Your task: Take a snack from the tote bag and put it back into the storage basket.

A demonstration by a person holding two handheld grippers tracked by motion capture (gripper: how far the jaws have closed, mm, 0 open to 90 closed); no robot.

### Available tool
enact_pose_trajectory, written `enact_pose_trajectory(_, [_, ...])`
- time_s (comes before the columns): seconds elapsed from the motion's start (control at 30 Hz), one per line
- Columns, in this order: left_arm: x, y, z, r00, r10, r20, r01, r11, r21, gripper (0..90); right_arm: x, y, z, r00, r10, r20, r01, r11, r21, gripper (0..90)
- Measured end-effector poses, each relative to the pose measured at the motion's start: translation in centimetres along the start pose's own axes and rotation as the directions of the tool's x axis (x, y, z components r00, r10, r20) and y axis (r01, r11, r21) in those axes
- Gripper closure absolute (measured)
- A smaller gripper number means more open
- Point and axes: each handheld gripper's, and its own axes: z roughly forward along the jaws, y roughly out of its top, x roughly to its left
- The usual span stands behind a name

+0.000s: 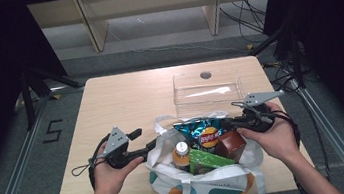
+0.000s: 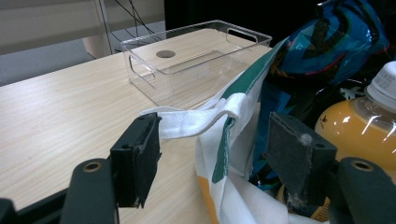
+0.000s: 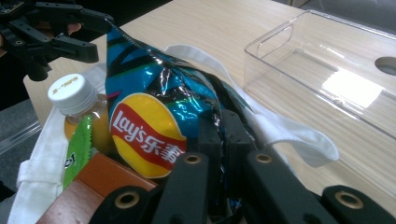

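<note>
Right gripper view has the right gripper [image 3: 219, 140] clamped on the edge of the chip bag [image 3: 149, 116], which stands in the tote [image 1: 212, 185] at the table's [image 1: 120, 99] near edge. Left of it, the left gripper [image 2: 215, 154] stands apart around the tote's strap [image 2: 196, 119], with a bottle [image 1: 181, 155] beside the chips and a clear bin [image 1: 207, 92] farther off.

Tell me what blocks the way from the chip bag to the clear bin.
Nothing visible: the right hand-held gripper pinches the chip bag; only the tote's white handle and bare table lie before the clear bin.
</note>
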Motion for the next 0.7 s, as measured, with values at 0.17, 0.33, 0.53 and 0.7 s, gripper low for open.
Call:
enact_pose_trajectory(0.17, [0.0, 0.0, 0.03, 1.0, -0.002, 0.0, 0.002, 1.0, -0.001, 34.5, 0.29, -0.01, 0.08, 0.9997, -0.005, 0.024, 0.006, 1.0, -0.026, 88.7])
enact_pose_trajectory(0.33, [-0.04, 0.03, 0.01, 1.0, -0.001, 0.002, 0.001, 1.0, -0.003, 34.3, 0.58, 0.04, 0.08, 0.9965, -0.065, 0.052, 0.066, 0.997, -0.033, 88.5])
enact_pose_trajectory(0.53, [-0.02, -0.02, 0.06, 1.0, 0.002, 0.009, -0.002, 1.0, 0.001, 34.3, 0.4, 0.01, -0.08, 0.9977, -0.067, 0.01, 0.068, 0.998, -0.019, 89.8])
enact_pose_trajectory(0.7, [-0.12, -0.06, 0.19, 0.9998, 0.007, 0.017, -0.007, 1.0, -0.002, 34.4, 0.63, 0.03, -0.12, 0.9939, -0.106, 0.029, 0.108, 0.993, -0.047, 90.0])
